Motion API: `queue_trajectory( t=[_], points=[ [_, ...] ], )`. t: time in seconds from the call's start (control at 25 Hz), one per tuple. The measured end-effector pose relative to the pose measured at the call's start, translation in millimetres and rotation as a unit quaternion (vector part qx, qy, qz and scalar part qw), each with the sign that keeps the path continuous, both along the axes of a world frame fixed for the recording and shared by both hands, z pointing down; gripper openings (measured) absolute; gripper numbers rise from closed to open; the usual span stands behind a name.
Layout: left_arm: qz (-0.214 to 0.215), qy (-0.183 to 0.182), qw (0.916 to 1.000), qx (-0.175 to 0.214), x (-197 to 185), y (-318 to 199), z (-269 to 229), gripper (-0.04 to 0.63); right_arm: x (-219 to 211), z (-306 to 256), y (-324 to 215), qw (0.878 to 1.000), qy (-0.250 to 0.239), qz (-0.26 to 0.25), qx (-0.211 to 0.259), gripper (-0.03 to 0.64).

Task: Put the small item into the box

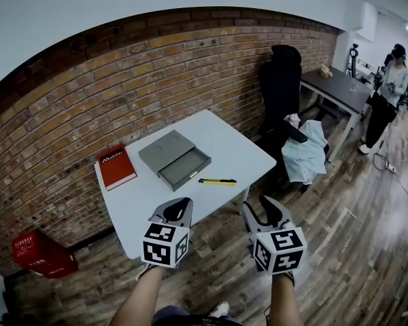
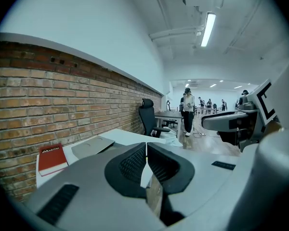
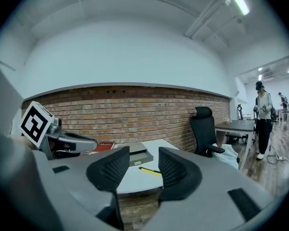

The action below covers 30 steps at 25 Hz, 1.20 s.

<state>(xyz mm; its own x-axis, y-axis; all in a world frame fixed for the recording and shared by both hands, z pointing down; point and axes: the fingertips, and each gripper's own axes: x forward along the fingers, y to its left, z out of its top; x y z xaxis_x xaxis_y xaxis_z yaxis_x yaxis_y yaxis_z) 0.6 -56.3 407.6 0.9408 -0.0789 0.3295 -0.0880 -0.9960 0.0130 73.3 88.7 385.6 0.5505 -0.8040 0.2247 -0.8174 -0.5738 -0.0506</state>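
On the white table (image 1: 224,147) a red book (image 1: 116,166) lay leftmost, then the grey box (image 1: 173,157) with its drawer open, then the yellow cutter (image 1: 217,181) just beside the drawer, well apart from both grippers. The left gripper (image 1: 179,204) had its jaws pressed together on nothing; its own view showed the book and box but no cutter. The right gripper (image 1: 260,206) had its jaws apart and empty, and its own view showed the cutter in the gap between them, off on the table.
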Motion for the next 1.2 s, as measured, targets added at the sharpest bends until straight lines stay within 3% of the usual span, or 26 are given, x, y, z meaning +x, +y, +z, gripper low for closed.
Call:
queue_trajectory(
  t=[0.6, 1.2],
  points=[
    [-0.041, -0.008, 0.9991, -0.010, 43.8, -34.7, 13.2, 0.026, 48.9, 17.3, -55.9, 0.996, -0.001, -0.081, -0.021, 0.198],
    [-0.074, 0.005, 0.9970, -0.022, 156.6, -154.7, 9.5, 0.026, 155.2, 10.6, -183.4, 0.991, 0.002, -0.129, -0.033, 0.198]
  ],
)
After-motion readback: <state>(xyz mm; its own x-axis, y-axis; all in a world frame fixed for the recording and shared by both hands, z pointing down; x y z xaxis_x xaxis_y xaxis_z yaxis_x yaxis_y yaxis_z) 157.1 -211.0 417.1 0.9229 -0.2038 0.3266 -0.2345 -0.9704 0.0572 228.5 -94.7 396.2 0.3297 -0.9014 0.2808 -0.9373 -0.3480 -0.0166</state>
